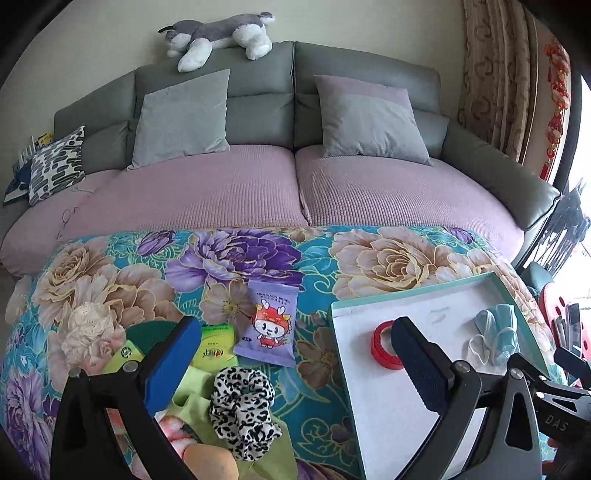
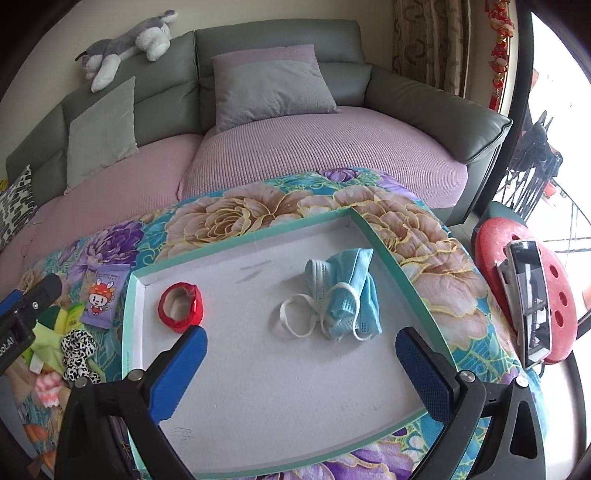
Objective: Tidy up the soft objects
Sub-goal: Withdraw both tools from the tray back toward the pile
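A white tray with a teal rim (image 2: 258,387) (image 1: 376,413) lies on the floral cloth. In it are a red tape roll (image 2: 181,307) (image 1: 384,345) and crumpled blue face masks (image 2: 343,295) (image 1: 496,332). My right gripper (image 2: 301,354) hovers open above the tray's near half, nothing between its fingers. My left gripper (image 1: 291,347) is open over the cloth, just left of the tray. Below it lie a leopard scrunchie (image 1: 242,410) (image 2: 77,354), a purple baby-wipes pack (image 1: 269,321) (image 2: 101,295), green packets (image 1: 216,345), a lime cloth (image 1: 192,406) and a cream lace scrunchie (image 1: 90,328).
A grey sofa with a pink seat cover (image 1: 229,192) stands behind the table, with grey cushions and a plush husky (image 1: 218,35) on its back. A red stool holding a phone (image 2: 528,295) stands at the right. A peach round object (image 1: 210,461) sits near the front edge.
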`<state>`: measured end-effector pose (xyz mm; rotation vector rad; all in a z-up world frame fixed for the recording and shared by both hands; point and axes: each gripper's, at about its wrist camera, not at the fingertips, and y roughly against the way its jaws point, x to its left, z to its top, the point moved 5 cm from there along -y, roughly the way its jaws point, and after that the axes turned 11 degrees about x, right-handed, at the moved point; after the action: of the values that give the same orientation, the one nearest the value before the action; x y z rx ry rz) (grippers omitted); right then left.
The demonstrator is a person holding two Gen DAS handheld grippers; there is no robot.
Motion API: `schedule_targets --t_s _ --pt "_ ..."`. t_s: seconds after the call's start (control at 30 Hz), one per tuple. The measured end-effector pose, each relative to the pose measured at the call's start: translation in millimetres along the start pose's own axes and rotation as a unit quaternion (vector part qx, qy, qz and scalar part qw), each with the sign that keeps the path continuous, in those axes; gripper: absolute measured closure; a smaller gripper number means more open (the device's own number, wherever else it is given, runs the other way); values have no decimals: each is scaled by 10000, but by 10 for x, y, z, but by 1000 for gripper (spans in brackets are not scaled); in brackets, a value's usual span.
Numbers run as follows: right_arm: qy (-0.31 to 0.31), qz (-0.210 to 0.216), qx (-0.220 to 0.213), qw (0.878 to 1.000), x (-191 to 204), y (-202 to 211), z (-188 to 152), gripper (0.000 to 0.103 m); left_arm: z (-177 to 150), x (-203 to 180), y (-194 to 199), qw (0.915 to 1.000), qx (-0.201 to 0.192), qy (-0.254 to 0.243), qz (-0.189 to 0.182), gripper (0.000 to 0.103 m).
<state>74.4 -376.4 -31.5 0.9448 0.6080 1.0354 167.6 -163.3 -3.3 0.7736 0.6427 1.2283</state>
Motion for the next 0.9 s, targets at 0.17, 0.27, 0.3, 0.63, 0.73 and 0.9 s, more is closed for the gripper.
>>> schedule_targets --t_s 0.17,0.27,0.3,0.63,0.73,0.9 --pt "44 24 -293 9996 93 147 -52 0 -180 139 79 9995 138 168 -214 1" --pt "149 164 -356 9991 213 186 -91 0 -257 249 132 9995 133 260 -142 1" --pt "176 256 -328 9990 263 190 -118 0 -278 290 150 9996 125 260 -63 1" --pt "680 1124 -151 9912 960 284 -372 0 -367 847 438 9970 -118 683 345 1" --pt "928 1259 -27 9877 1219 281 -438 0 -409 1072 522 9952 -92 881 419 1" --pt "1182 1467 134 9820 1568 275 -522 0 -497 1584 674 9876 -153 1407 678 1"
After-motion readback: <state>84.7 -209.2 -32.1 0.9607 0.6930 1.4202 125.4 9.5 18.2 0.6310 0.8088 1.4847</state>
